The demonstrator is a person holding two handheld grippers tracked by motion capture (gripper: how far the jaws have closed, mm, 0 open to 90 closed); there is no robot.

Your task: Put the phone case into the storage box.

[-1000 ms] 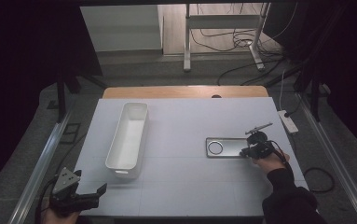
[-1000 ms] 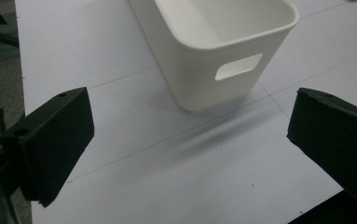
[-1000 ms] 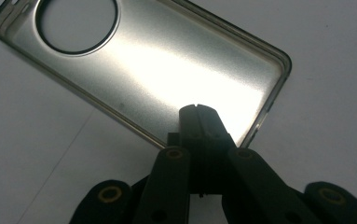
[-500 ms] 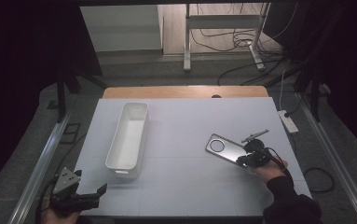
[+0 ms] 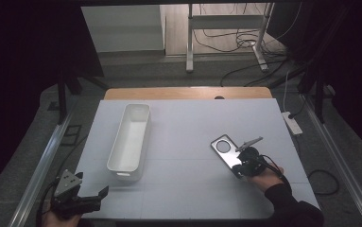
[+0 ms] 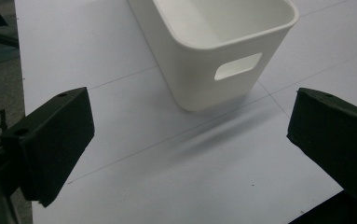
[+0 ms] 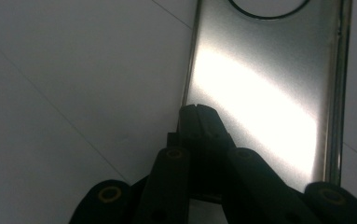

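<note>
A flat shiny metal plate (image 5: 228,153) with a round hole near its far end lies at an angle on the white table (image 5: 183,137), right of centre. My right gripper (image 5: 245,166) is shut on the plate's near end; in the right gripper view its closed jaws pinch the plate (image 7: 264,79) at its left edge, with my right gripper (image 7: 198,112) at the tips. A long white plastic bin (image 5: 130,141) with handle cut-outs stands left of centre. My left gripper (image 5: 81,198) hangs open at the table's front left corner, facing the bin (image 6: 213,42) with nothing between its jaws.
A wooden board (image 5: 188,93) borders the table's far edge. A white power strip (image 5: 292,123) lies off the right side. Metal rails run along both sides, and cables lie on the floor behind.
My right gripper has pulled the metal plate toward the front and swung it from level to a diagonal. The left gripper has stayed in place.
</note>
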